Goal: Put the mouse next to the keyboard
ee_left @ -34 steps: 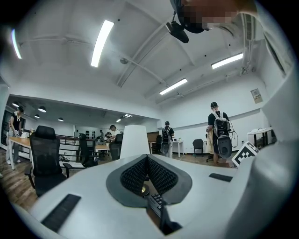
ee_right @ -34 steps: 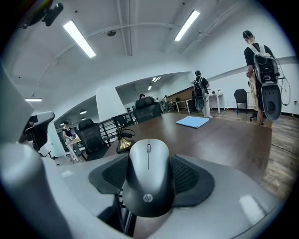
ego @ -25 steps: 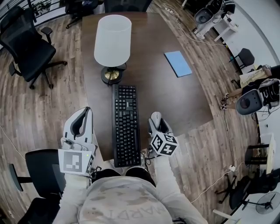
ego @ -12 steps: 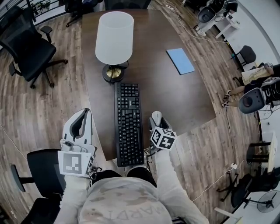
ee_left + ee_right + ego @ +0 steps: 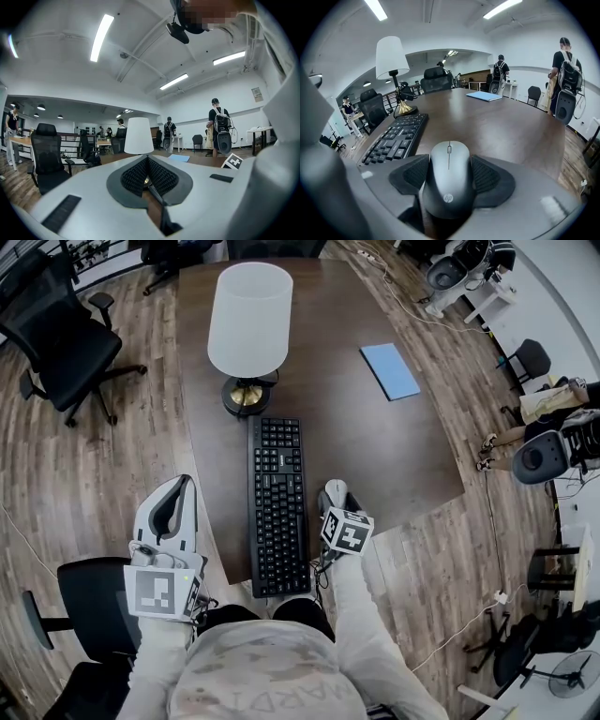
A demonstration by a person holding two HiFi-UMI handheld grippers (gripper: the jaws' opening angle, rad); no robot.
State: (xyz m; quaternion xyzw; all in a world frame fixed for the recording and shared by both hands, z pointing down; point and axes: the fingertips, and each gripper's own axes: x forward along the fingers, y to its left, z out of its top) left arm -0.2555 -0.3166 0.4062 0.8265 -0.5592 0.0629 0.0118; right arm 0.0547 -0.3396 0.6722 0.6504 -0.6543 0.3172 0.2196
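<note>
A dark grey mouse (image 5: pixel 449 187) sits between the jaws of my right gripper (image 5: pixel 449 169), which is shut on it just over the brown table (image 5: pixel 375 456) near its front edge. In the head view the right gripper (image 5: pixel 333 495) is just right of the black keyboard (image 5: pixel 278 507), level with its lower half. The keyboard (image 5: pixel 393 138) runs lengthwise away from me, on the mouse's left. My left gripper (image 5: pixel 176 502) hangs beyond the table's left edge, over the floor. Its pads (image 5: pixel 136 176) meet with nothing between them.
A white-shaded lamp (image 5: pixel 248 324) on a brass base stands behind the keyboard. A blue notebook (image 5: pixel 389 371) lies at the far right of the table. Black office chairs (image 5: pixel 61 343) stand on the wood floor to the left. People stand in the background (image 5: pixel 562 70).
The right gripper's marker cube has shifted slightly forward toward the table, with the mouse still held. The left gripper has stayed where it was.
</note>
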